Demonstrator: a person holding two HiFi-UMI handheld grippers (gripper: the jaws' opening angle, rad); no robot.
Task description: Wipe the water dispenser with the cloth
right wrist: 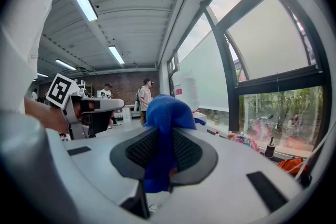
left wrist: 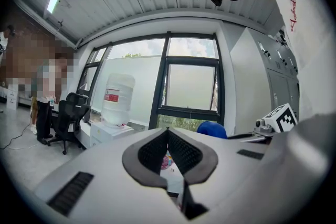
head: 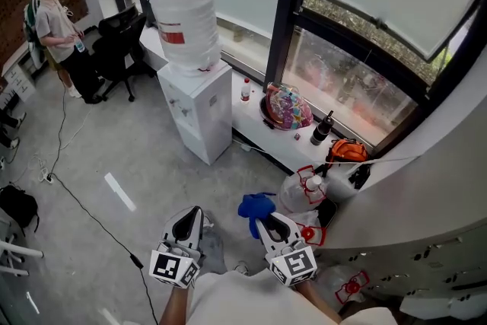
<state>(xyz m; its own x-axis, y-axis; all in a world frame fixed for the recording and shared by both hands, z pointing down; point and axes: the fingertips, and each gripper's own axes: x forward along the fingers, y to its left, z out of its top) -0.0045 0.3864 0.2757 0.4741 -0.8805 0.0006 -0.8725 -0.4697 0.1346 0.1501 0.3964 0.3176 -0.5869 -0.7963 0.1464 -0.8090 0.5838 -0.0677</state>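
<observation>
In the head view the water dispenser (head: 199,106) stands well apart from both grippers, so no wiping is under way. Its big bottle (head: 185,15) could rock under a hard push. The left gripper view shows the left gripper (left wrist: 168,131) with fingers clenched together on nothing. In the right gripper view the right gripper (right wrist: 164,132) has its fingers pinching a fold of the blue cloth (right wrist: 167,110), which may slip out under wiping pressure.

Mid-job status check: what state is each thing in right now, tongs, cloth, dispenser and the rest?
Left tongs: shut, empty.
Right tongs: shut on the blue cloth, which is bunched.
White water dispenser: upright, cloth not yet on it.
Clear water jug: seated inverted on the dispenser.
Dark bottle: upright.
</observation>
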